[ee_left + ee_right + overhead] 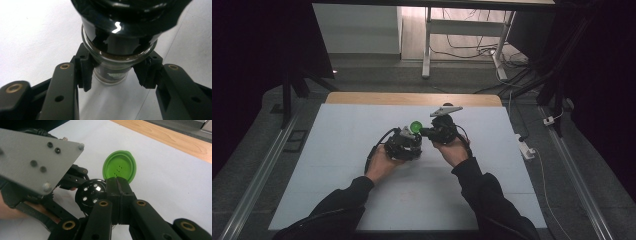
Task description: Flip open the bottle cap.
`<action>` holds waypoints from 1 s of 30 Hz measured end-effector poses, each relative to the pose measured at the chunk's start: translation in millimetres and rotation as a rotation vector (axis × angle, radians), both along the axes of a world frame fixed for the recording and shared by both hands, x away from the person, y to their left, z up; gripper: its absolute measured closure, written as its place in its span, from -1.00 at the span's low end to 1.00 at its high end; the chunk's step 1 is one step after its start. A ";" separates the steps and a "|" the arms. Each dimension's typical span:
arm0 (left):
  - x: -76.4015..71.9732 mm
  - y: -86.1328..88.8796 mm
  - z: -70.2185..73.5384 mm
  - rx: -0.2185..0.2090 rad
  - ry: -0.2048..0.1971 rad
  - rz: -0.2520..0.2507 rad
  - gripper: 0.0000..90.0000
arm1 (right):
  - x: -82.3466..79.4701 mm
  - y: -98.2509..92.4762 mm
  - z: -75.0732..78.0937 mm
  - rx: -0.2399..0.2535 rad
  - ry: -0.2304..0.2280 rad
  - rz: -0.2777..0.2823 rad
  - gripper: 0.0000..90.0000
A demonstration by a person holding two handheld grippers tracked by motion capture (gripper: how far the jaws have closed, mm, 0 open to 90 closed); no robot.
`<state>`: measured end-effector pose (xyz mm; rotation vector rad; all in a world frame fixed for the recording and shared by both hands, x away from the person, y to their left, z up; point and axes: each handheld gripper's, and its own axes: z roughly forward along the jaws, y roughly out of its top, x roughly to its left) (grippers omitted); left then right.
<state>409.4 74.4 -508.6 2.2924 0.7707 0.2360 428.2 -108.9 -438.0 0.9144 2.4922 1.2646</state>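
A small glass jar with a black sifter top lies between the pads of my left gripper, which is shut on its neck. The jar's green flip lid stands open, hinged up from the top. My right gripper has its jaws pressed together on the lid's lower edge. In the high view both grippers meet over the middle of the white table, the left gripper below the green lid and the right gripper just to its right. The left gripper's grey plate is in the right gripper view.
The white table top ends at a wooden strip on the far side. Beyond it stand desk legs with cables on the floor. A white power strip lies off the table's right edge.
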 end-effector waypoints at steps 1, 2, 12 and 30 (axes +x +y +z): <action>-0.1 0.2 0.7 0.001 0.002 -0.005 0.06 | -0.7 -0.8 0.2 -0.001 0.004 0.000 0.90; -0.9 0.5 1.5 0.003 -0.004 -0.001 -0.01 | -1.4 -1.8 0.4 -0.001 0.006 0.001 0.86; -5.7 17.1 16.3 -0.052 0.044 0.005 -0.42 | -12.1 -11.9 7.2 0.012 0.012 0.016 0.43; -30.6 35.3 34.2 -0.106 0.136 -0.003 -0.87 | -34.9 -18.5 3.9 0.008 0.041 0.046 -0.46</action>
